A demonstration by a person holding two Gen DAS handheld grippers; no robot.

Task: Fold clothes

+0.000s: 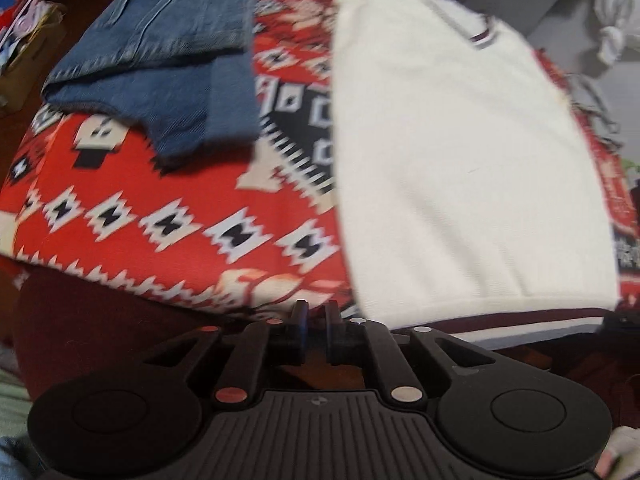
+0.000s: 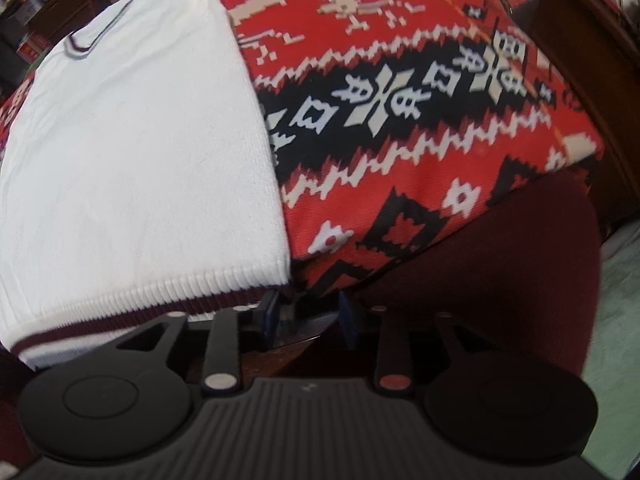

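Note:
A white knit sweater (image 1: 460,180) (image 2: 140,160) with a maroon-striped hem (image 1: 520,318) (image 2: 140,312) and V-neck lies flat on a red patterned blanket (image 1: 160,220) (image 2: 400,120). It looks folded lengthwise into a long panel. Folded blue jeans (image 1: 168,60) rest on the blanket at the far left. My left gripper (image 1: 317,320) sits at the blanket's near edge, just left of the hem's left corner, fingers nearly together with nothing between them. At the hem's right corner my right gripper (image 2: 308,316) is open, and its left finger touches that corner.
The blanket covers a dark maroon cushion-like surface (image 2: 500,260) that drops off on the near side. A cluttered cardboard box (image 1: 24,40) stands far left, bunched pale cloth (image 1: 612,20) lies far right, and wooden furniture (image 2: 580,60) stands to the right.

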